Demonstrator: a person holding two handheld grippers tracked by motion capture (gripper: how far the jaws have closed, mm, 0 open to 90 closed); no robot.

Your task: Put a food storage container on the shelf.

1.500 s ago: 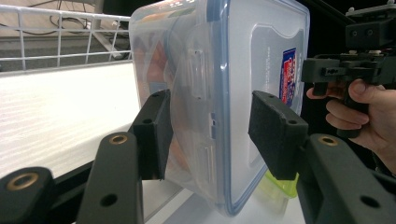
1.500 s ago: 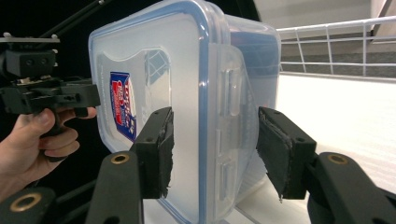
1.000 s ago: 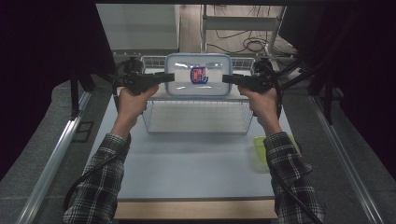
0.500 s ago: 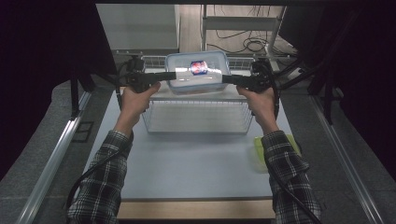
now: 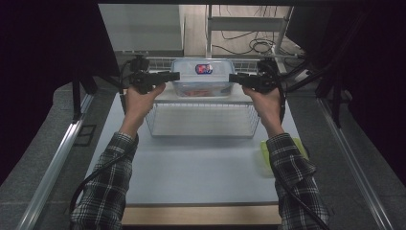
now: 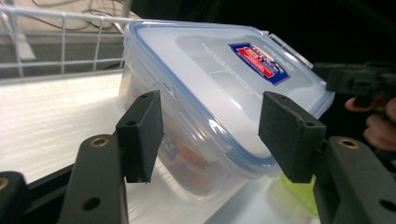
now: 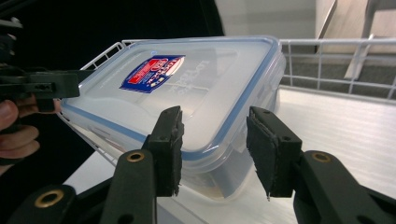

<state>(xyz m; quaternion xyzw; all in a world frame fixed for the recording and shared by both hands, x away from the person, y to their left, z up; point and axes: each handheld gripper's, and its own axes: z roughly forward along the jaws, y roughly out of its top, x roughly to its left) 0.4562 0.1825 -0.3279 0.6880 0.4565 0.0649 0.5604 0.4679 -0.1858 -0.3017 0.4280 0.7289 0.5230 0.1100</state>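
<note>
Label: the clear lidded container (image 5: 203, 76) carries a red-and-blue sticker (image 5: 204, 68) on its lid; there is white print on it and raised lettering beside it, both too small to read.
Container: it sits on the white shelf (image 5: 167, 96) above the wire basket (image 5: 203, 120), between the two grippers; something red-orange (image 5: 196, 92) shows through its wall, and its lid has a blue seal rim.
Left gripper (image 6: 210, 135): its pads flank one end of the container with a clear gap on each side, gripping nothing; the jaws have just been closing a little after opening.
Right gripper (image 7: 212, 147): its pads straddle the other end, close to the rim but not visibly pressing; the jaws have just been closing with the container between them.
Change: a second ago the container was held tilted up between the grippers; now it lies farther back on the shelf.
Surface: a pale grey table (image 5: 201, 167) with a wooden front edge; a yellow-green item (image 5: 266, 152) lies near the right sleeve (image 5: 299, 182).
Room: dark curtains on both sides, cables (image 5: 253, 45) on the floor behind, and metal rails along the table.
</note>
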